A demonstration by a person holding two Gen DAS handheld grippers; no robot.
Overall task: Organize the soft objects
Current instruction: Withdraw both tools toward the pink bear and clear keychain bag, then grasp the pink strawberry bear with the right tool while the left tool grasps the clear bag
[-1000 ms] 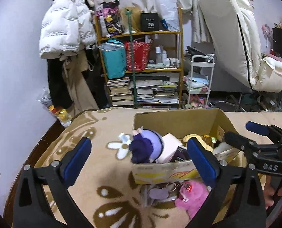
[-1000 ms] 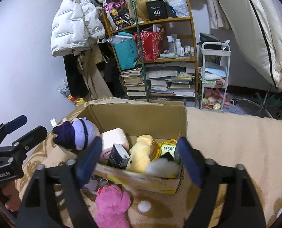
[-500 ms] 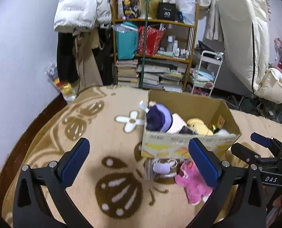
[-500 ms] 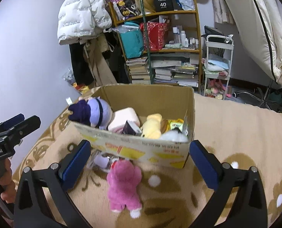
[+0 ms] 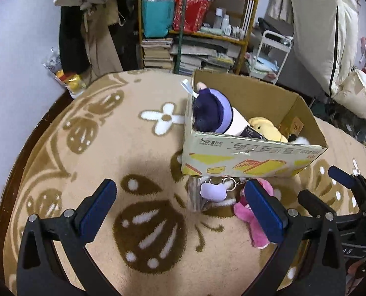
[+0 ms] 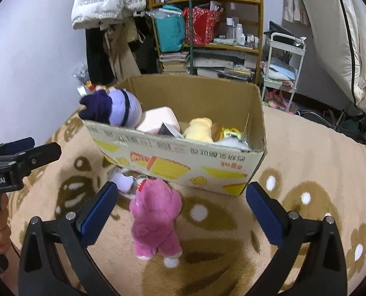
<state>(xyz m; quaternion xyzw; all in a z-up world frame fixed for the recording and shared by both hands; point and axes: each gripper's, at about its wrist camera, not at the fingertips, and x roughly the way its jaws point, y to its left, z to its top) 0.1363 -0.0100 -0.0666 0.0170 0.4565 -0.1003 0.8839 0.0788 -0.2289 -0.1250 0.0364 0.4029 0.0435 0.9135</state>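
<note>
Two open grippers, nothing in either, over a tan fleece blanket with brown and white flower shapes (image 5: 123,148) that's spread on a bed or couch, can't tell which.

Ahead of both sits the open brown cardboard box with yellow print (image 6: 183,157), already stuffed: a purple-and-navy plush doll (image 6: 113,108) hangs over the rim, and a yellow plush toy (image 6: 200,130) lies lower inside. I'd guess it's parked there as the collection bin.

What's left outside is the fuzzy pink plush animal (image 6: 155,214), lying on the blanket against the box front, between the right gripper (image 6: 180,212)'s fingers (image 6: 96,212), which have just been opening and stand wide apart around it without touching. Looks lined up for a grab.

The small lilac plush keychain (image 5: 212,190) sits just ahead of the left gripper (image 5: 183,212), whose fingers are apart too.
</note>
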